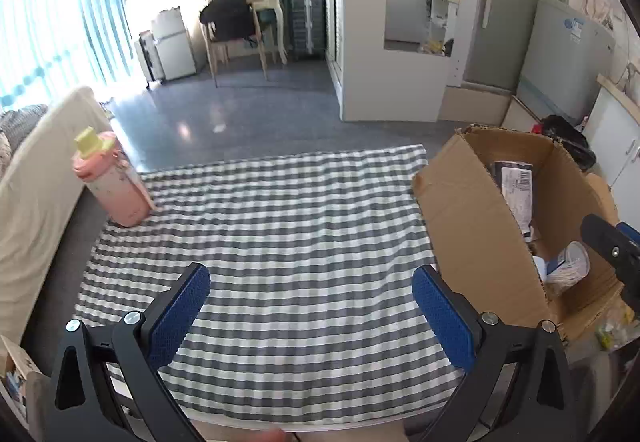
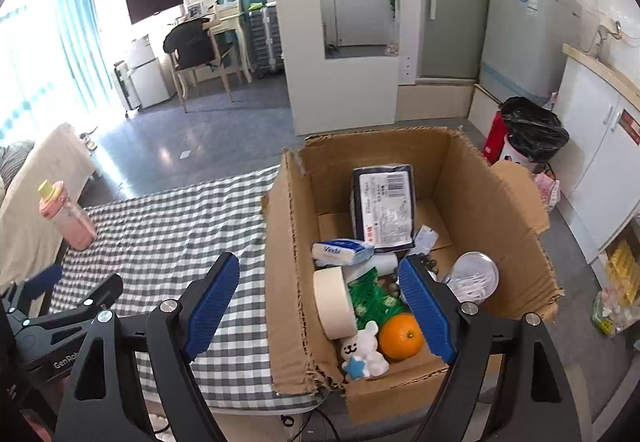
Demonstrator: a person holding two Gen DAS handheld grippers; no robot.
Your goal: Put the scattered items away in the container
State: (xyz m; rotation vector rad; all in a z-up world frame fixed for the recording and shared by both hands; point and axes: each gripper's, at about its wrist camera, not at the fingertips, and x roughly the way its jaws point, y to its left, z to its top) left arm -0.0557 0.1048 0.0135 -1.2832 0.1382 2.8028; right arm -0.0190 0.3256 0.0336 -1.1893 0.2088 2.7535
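A pink bottle with a yellow cap stands upright at the far left corner of the grey checked cloth; the right wrist view also shows this bottle. My left gripper hangs open over the bare cloth with nothing between its fingers. The cardboard box stands at the cloth's right edge. In it lie a dark packet, a tissue pack, a tape roll, an orange, a white bear toy and a round tub. My right gripper is open and empty above the box's near left wall.
A cream sofa borders the cloth on the left. To the right of the box stand a bin with a black bag and white cabinets. Grey floor, a chair and a desk lie beyond.
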